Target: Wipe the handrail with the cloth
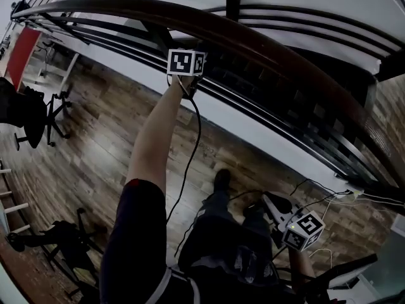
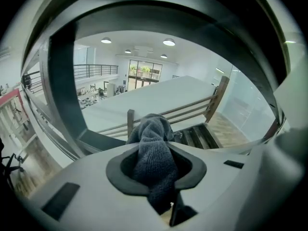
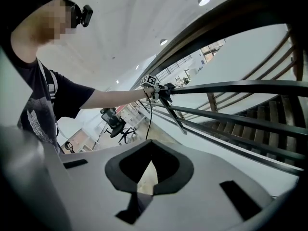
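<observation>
Holds grey knitted cloth [image 2: 153, 150] tight between jaws of left gripper [image 2: 156, 172], bunched end sticking past tips. Dark curved handrail [image 2: 61, 85] arcing up left. Beyond: wooden railing post [image 2: 217, 97], steps [image 2: 199, 136], ceiling lights [image 2: 169, 42].

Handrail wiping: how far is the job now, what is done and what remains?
Done: the cloth is picked up and clamped in the left gripper. In hand: that gripper is raised to the handrail, though contact cannot be confirmed. Left: the wipe along the rail, since no wiped stretch can be told apart. The right gripper hangs low, shut and empty.
</observation>
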Available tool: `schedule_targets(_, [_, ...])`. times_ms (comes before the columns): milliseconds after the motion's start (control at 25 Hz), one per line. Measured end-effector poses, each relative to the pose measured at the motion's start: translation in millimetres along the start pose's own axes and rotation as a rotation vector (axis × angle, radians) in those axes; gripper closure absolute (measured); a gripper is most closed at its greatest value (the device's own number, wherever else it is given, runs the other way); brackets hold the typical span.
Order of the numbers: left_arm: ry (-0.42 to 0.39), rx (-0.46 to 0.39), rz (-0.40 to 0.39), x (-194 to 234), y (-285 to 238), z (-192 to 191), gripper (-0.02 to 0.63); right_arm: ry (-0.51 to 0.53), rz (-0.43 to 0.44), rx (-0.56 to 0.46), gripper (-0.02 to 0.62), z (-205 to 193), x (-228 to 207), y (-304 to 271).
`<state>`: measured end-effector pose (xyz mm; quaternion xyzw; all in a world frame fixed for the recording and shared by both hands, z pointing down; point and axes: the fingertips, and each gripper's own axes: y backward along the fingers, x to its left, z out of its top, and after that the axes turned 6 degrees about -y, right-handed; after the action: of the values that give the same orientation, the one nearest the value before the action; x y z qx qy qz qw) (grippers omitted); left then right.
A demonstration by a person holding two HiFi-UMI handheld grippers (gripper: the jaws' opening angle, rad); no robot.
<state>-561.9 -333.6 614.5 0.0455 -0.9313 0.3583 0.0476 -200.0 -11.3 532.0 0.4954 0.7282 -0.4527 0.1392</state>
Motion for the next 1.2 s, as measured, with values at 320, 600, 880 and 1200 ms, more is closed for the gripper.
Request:
schedule_targets(320, [-0.115, 0.057, 0.149, 83.9, 13.2, 7.5, 0.511, 0.028, -0.003, 0.042, 0.591, -6.3, 16.3, -26.5])
schedule_targets(600, [-0.467, 0.097, 0.555, 157.5, 48.6, 47.7, 0.511, 0.088, -0.014, 0.066, 0.591, 7.3, 29.7, -61.2])
schedule_targets(880, [-0.328, -0.269, 0.068, -23.5, 111.6, 35.3, 0.511, 0.141, -0.020, -0.075, 0.591, 44.3, 22.2, -13.9])
schedule_targets(1200, [-0.278, -0.554, -0.536, -308.4, 319.0, 25.3, 0.511, 0.225, 0.150, -0.319, 0.591, 73.0, 62.2, 77.9])
